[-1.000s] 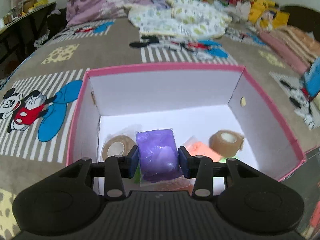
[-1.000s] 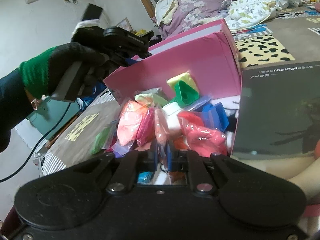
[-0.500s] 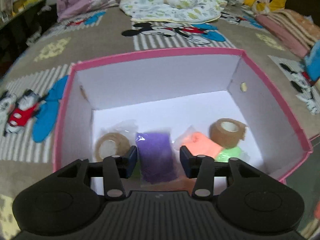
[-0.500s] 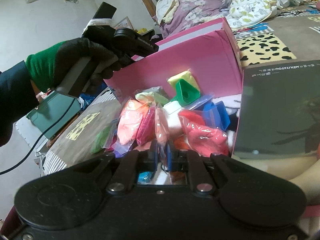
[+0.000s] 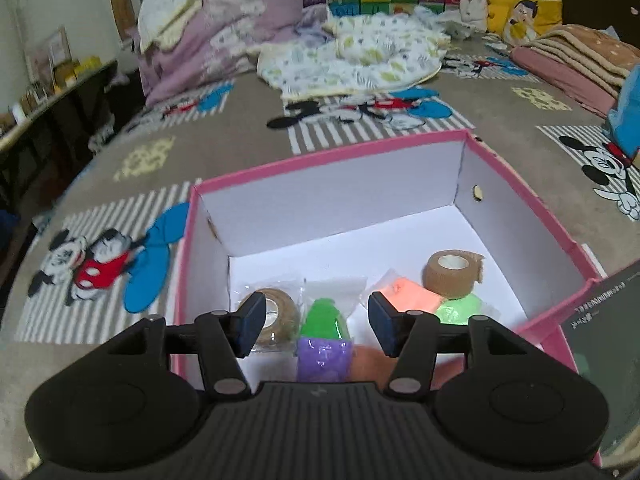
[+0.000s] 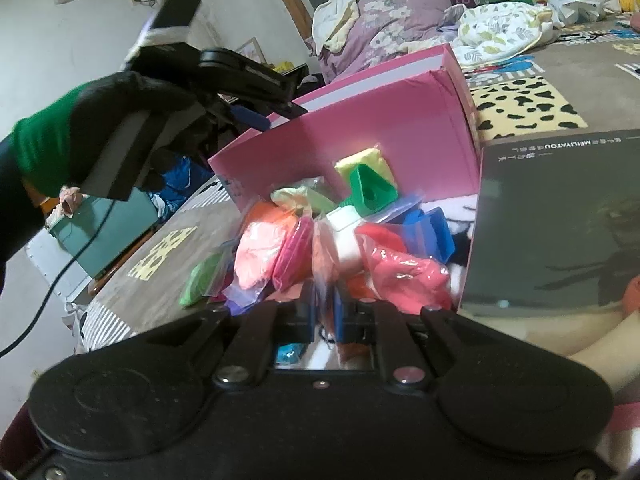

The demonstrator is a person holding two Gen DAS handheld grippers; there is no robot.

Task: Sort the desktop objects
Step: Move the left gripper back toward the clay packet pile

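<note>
1. Release is the step in hand: the left gripper [image 5: 312,324] hangs over the pink cardboard box with white inside walls [image 5: 332,200], its jaws opening and no pad pressing on anything.
2. Below the gap, on the box floor, lies the purple clay packet in clear plastic [image 5: 323,362], free of the pads, with a green clay packet [image 5: 323,320] just beyond it.
3. Already in the box are two tan rolls of cohesive bandage, one at the left [image 5: 276,316] and one at the right [image 5: 454,273], plus an orange clay packet [image 5: 412,298] and a light green one [image 5: 458,310].
4. The right gripper [image 6: 324,316] is closed on a thin fold of clear bag at the near edge of the unsorted heap of coloured clay bags [image 6: 332,240], which lies on the bed beside the box's pink outer wall.
5. Next, by my reading, the left gripper should lift clear of the box rim while the right draws its bag free of the heap; the bags are slippery and crowded, so a neighbour may drag along.
</note>
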